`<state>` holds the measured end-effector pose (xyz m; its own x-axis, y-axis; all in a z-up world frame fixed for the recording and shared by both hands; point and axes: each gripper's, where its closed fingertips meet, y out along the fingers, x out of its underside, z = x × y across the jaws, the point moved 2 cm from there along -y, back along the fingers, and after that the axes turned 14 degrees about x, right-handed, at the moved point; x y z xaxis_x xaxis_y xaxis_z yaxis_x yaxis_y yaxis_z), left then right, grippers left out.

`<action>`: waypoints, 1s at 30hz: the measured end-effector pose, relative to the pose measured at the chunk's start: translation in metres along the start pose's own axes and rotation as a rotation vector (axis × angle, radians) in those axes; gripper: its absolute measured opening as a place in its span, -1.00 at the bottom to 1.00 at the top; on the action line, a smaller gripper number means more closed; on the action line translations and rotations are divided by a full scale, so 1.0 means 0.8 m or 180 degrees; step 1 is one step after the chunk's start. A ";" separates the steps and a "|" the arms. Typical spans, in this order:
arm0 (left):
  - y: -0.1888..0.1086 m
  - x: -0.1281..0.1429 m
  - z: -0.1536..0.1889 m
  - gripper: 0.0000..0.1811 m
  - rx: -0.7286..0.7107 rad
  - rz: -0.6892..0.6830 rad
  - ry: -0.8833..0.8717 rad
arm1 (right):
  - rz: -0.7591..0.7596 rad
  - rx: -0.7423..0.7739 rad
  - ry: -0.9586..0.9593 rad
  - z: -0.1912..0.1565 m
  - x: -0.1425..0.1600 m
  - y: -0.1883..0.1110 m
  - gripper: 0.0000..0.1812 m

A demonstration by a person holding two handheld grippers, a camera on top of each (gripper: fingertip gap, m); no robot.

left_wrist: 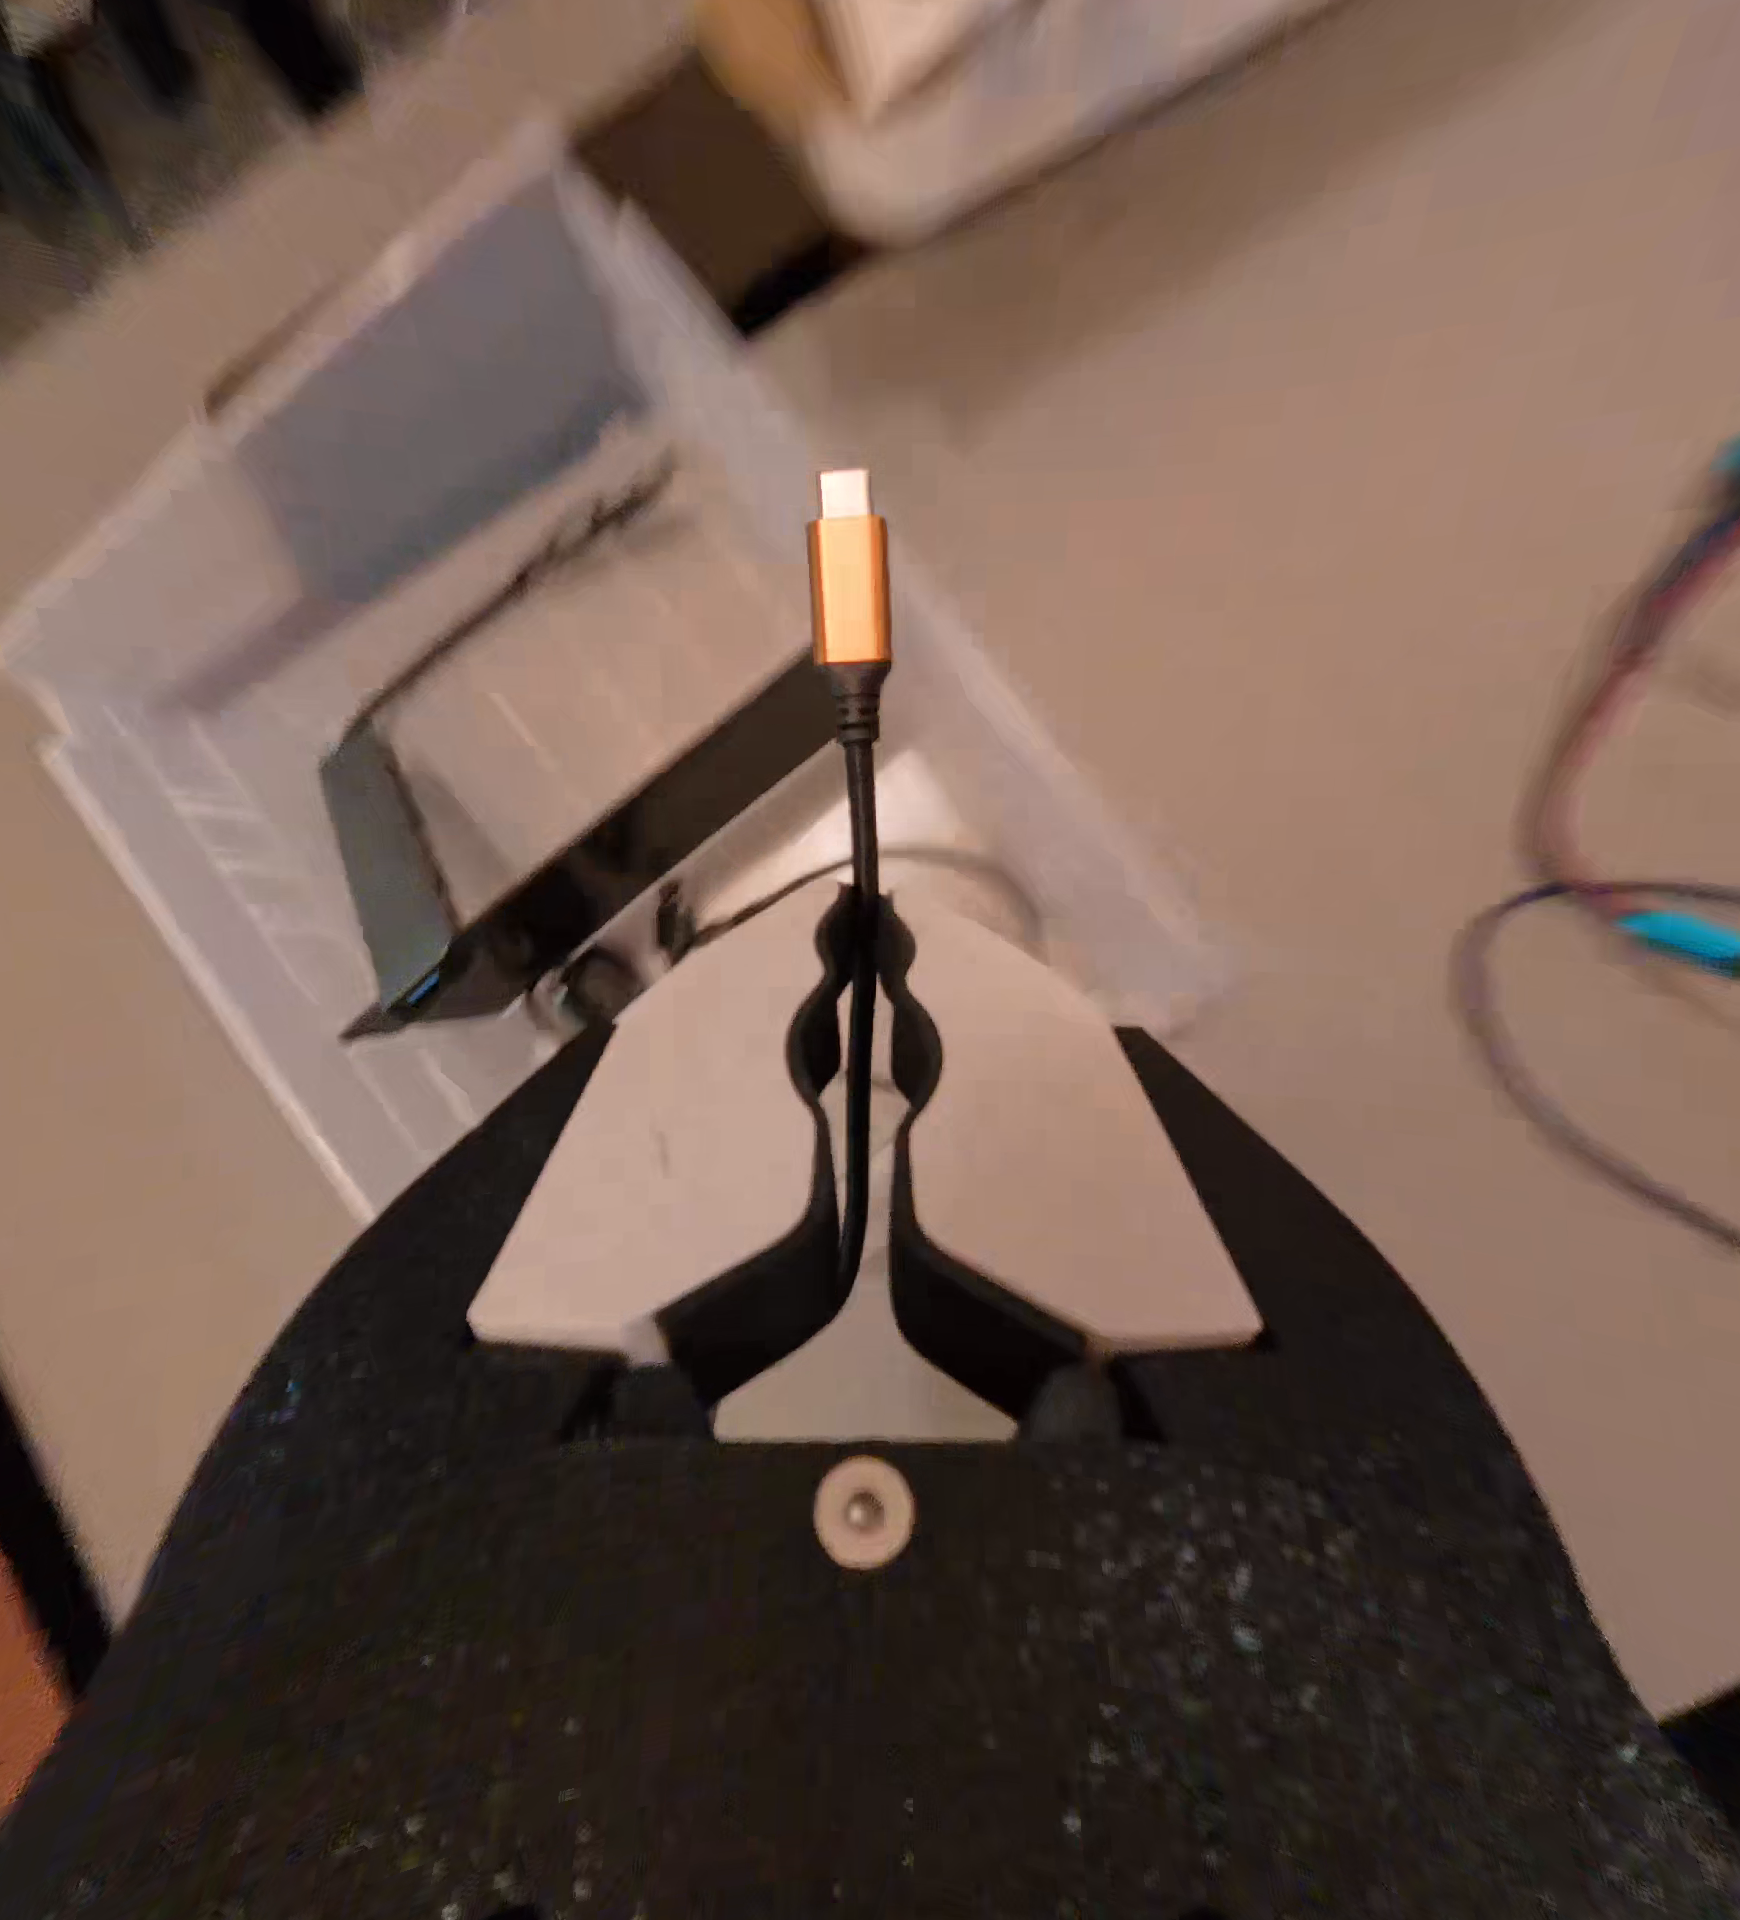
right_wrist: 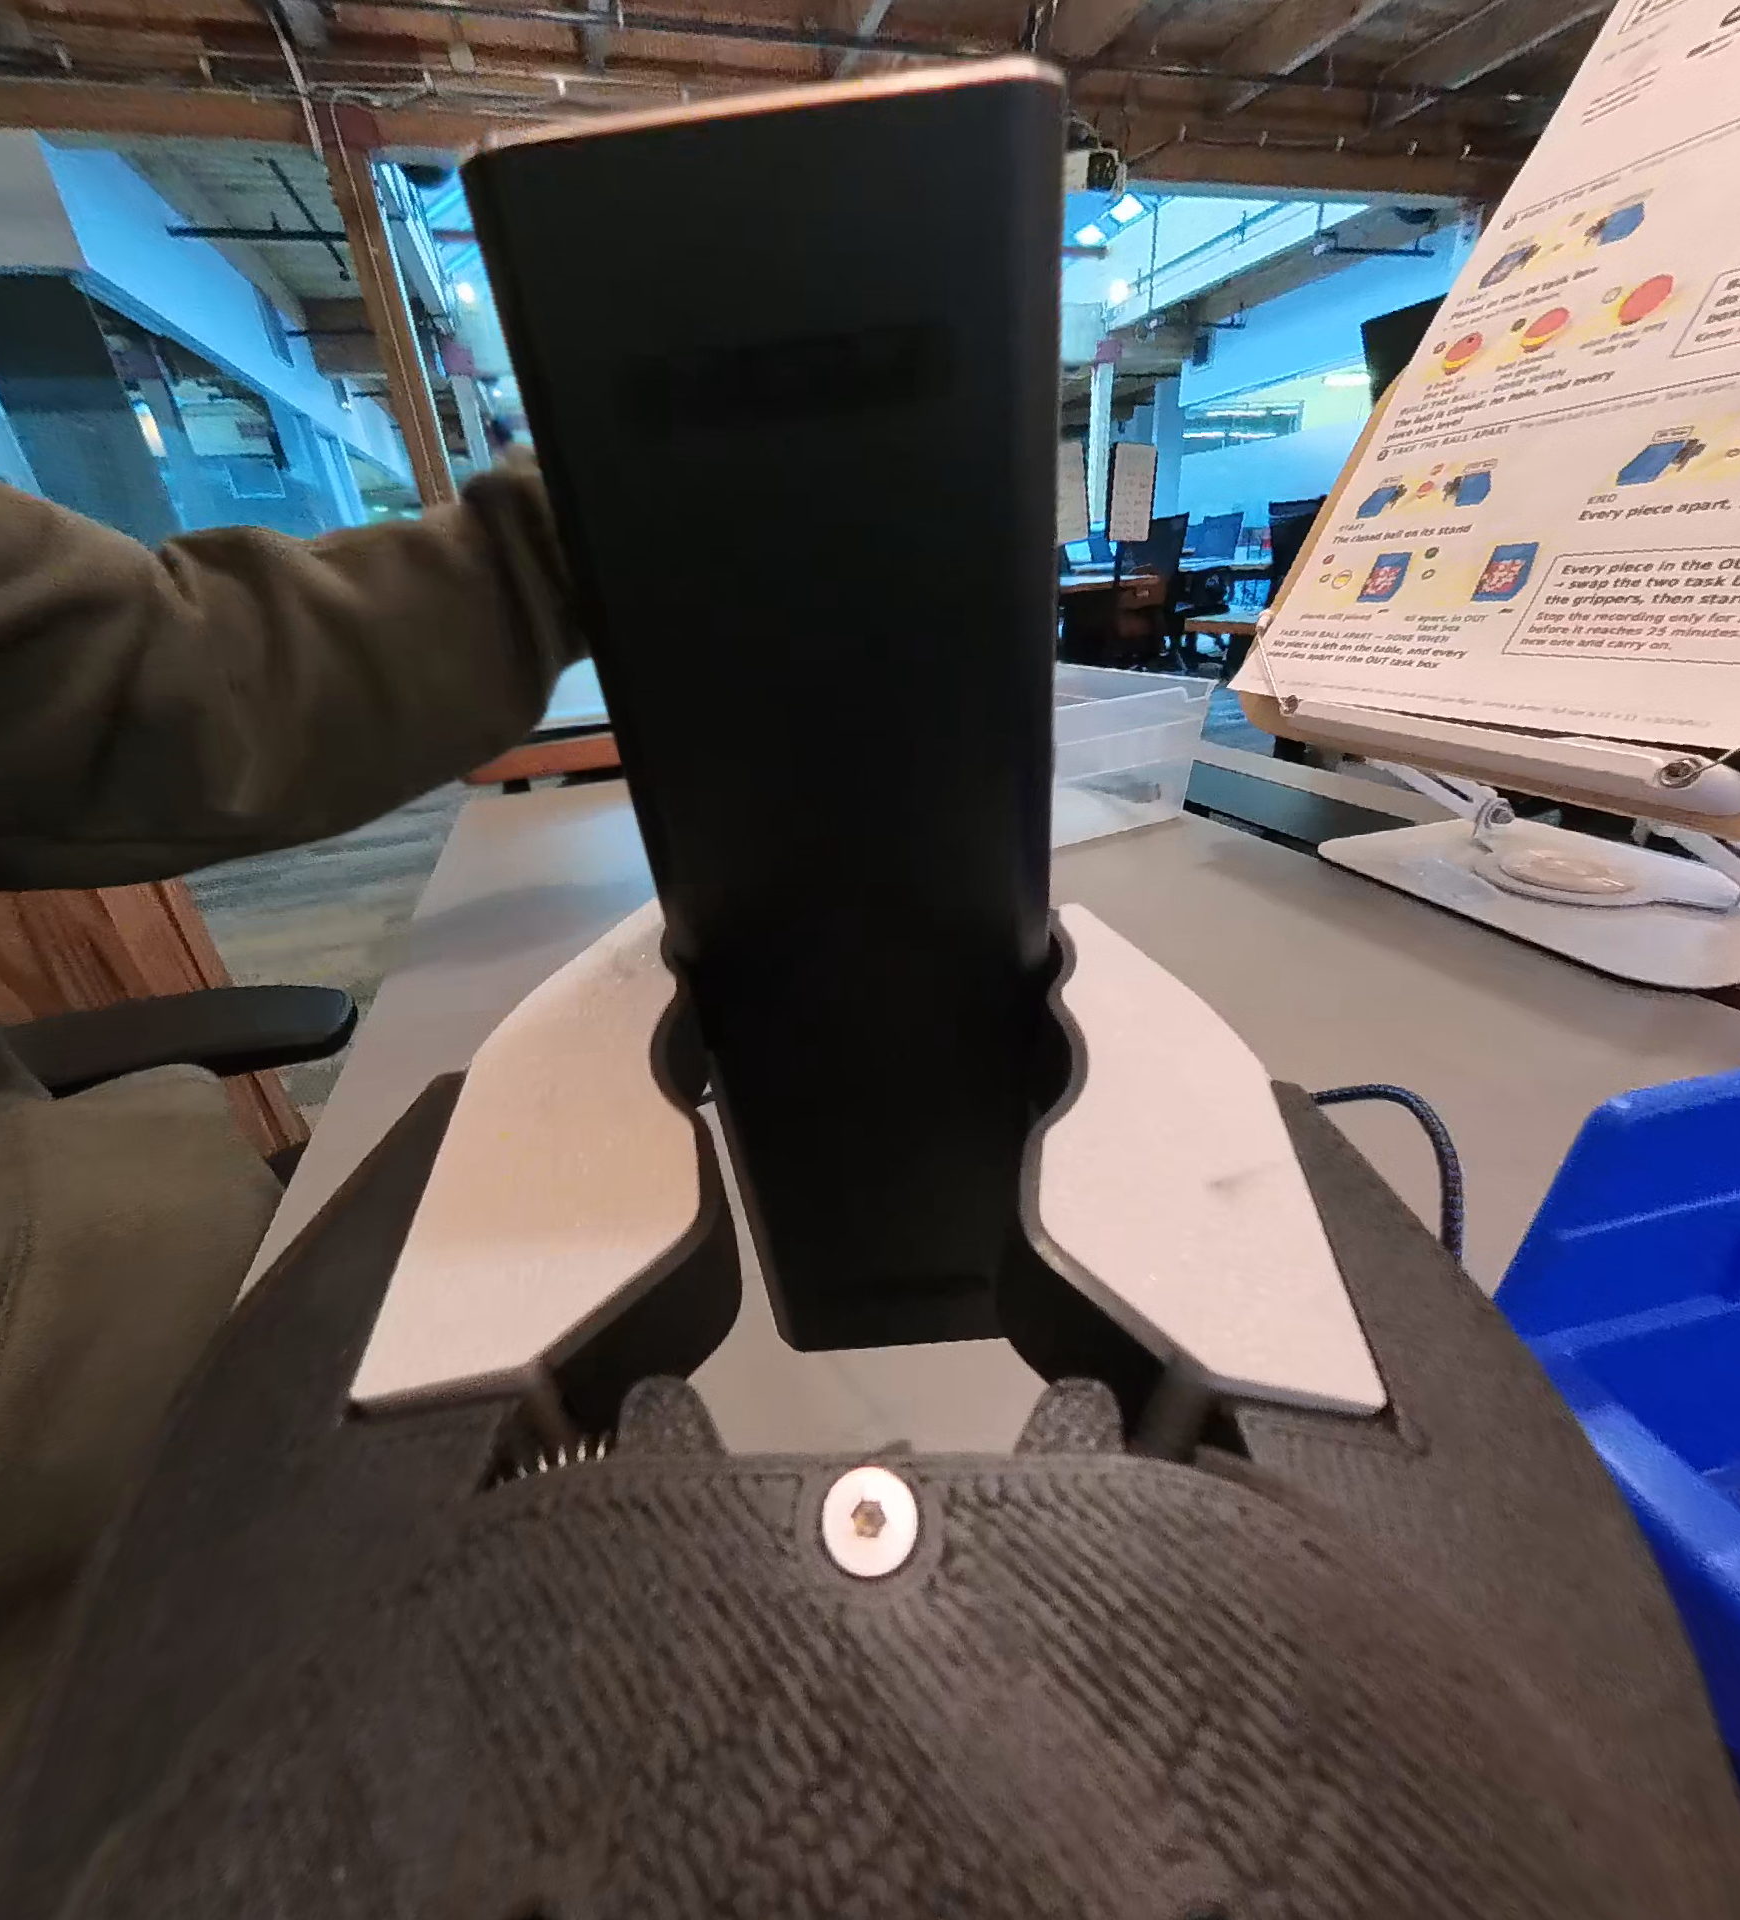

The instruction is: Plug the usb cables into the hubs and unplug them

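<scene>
Left wrist view: my left hand-held gripper (left_wrist: 861, 935) is closed on a black USB-C cable (left_wrist: 861, 821), its orange-sleeved plug (left_wrist: 848, 592) pointing forward above a clear bin (left_wrist: 118, 665) on the bench (left_wrist: 1261, 520).

Right wrist view: my right hand-held gripper (right_wrist: 861, 997) clamps a black hub (right_wrist: 793, 623) upright above the bench (right_wrist: 1261, 935), beside a blue bin (right_wrist: 1676, 1351).

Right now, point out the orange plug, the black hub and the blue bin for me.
orange plug (left_wrist: 848, 592), left wrist view, on its orange shell.
black hub (right_wrist: 793, 644), right wrist view, on its broad face.
blue bin (right_wrist: 1697, 1278), right wrist view, on its rim.
</scene>
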<state>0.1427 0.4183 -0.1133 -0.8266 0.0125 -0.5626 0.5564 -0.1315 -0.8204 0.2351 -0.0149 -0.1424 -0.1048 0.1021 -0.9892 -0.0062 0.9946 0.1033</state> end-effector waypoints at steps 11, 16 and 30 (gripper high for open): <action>-0.084 -0.056 0.283 -0.97 0.2569 0.2340 -0.0076 | 0.0202 -0.0039 0.0117 0.001 -0.007 -0.010 -0.32; 0.029 0.032 0.283 -0.97 0.2619 0.1974 -0.0595 | 0.0263 -0.0103 0.0130 -0.003 -0.008 -0.012 -0.32; 0.052 0.097 0.395 -0.97 0.1236 0.0724 0.3723 | 0.0236 -0.0010 0.0136 0.008 -0.003 -0.017 -0.32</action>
<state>0.0753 0.1005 -0.1586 -0.0348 0.7964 -0.6037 0.4506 -0.5267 -0.7208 0.2419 -0.0288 -0.1421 -0.1474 0.1747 -0.9735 0.0001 0.9843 0.1766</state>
